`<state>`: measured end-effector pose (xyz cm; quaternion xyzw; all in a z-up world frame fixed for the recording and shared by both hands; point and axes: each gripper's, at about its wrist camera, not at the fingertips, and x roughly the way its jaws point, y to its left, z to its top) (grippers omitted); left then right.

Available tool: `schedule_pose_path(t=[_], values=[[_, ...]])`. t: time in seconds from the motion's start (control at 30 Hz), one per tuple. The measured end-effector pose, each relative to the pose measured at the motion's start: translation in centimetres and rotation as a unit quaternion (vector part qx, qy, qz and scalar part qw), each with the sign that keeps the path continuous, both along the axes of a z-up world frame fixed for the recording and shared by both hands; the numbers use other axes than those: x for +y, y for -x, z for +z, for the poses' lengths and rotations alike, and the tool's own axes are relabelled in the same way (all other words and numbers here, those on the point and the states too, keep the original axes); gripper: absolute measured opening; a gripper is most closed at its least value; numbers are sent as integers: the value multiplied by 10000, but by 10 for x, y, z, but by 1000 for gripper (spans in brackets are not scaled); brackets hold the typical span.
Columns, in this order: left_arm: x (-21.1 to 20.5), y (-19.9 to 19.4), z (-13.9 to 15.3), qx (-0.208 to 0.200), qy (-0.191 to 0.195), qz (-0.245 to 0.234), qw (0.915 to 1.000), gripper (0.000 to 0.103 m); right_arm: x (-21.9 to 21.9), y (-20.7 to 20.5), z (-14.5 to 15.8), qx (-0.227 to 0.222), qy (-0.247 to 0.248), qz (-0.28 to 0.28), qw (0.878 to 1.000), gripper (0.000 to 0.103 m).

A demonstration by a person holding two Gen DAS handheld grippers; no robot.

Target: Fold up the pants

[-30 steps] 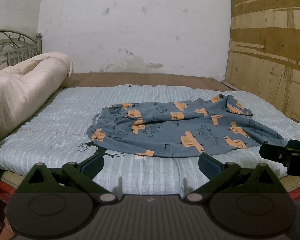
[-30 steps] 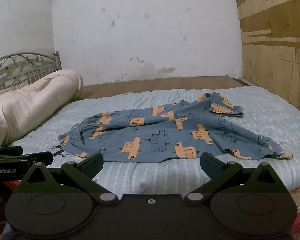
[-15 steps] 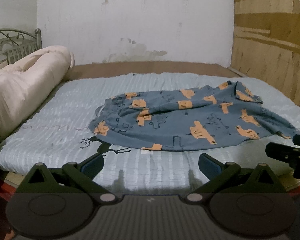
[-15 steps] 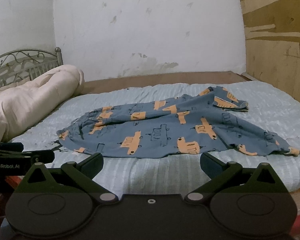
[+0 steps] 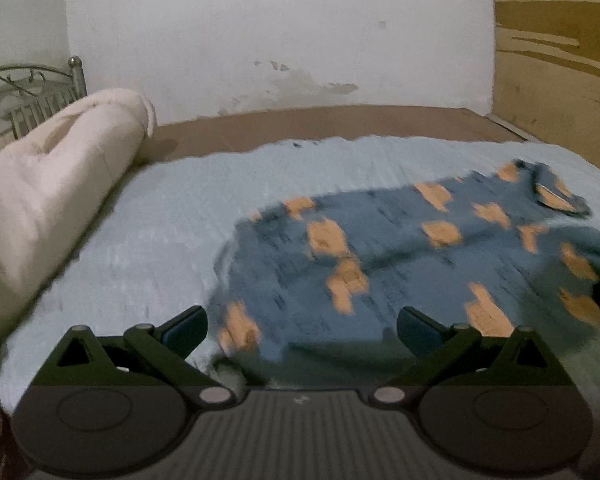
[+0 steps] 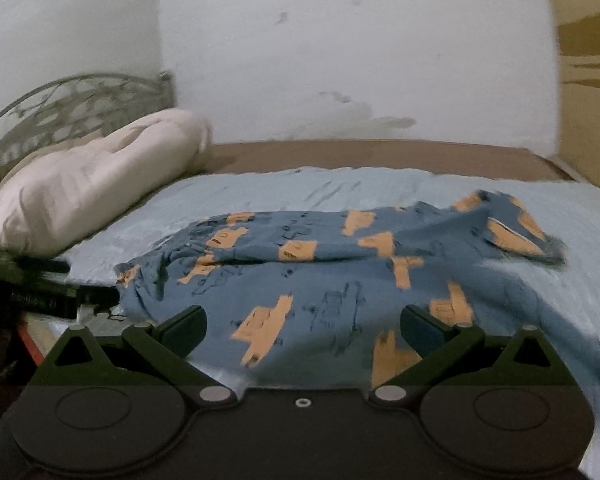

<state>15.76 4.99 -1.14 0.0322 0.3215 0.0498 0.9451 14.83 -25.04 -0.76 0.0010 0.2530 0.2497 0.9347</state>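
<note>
Blue cotton-looking pants (image 6: 340, 276) printed with orange vehicles lie rumpled across the pale striped mattress (image 5: 140, 248), spread along its near edge with one end bunched toward the left side and a turned-back flap toward the far right corner. Nothing is folded yet. The left gripper (image 5: 302, 326) hovers low over the near edge with its fingers spread wide and nothing between them, the bunched end of the fabric just ahead of it. The right gripper (image 6: 303, 326) is likewise spread and empty, poised above the middle of the garment. A rolled cream duvet (image 5: 52, 184) lies along the mattress's left edge, well apart from the pants.

Both views are smeared by motion, so exact edges of the cloth are hard to place. The risk from here is a poor first pinch: closing on a single layer, or on a wrinkle instead of the waistband or hem, would drag the fabric into a twist rather than lift it flat. Catching the mattress cover along with the cloth could also pull the whole garment askew.
</note>
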Motion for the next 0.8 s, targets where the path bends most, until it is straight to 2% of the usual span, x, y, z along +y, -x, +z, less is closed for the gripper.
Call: schedule_pose_path(t=[0.13,0.23,0.37,0.47,0.57,0.7,0.8], values=[[26,-57,4,-70,-157,91,9998,102,-5,-66,6,238,305,624,9973,102],[39,-98,3,-79,-368,59,9993,102,-8,-113,8,189,656,848,9941,102],[47,-148,-6,-22,-578,-202,9981,102,-12,-171,2,270,893,858,9919,102],[51,-186,-14,11,-571,-361,9977,102,-11,-215,-5,346,980,792,9914,102],[52,-219,-25,-24,-453,-707,9965,102,-3,-255,-14,431,1232,926,9871,102],[47,-261,-44,126,-425,-1337,9900,102,11,-304,-29,601,1473,1199,9800,102],[44,-282,-54,304,-333,-1685,9847,102,21,-327,-37,636,1600,1363,9756,96]])
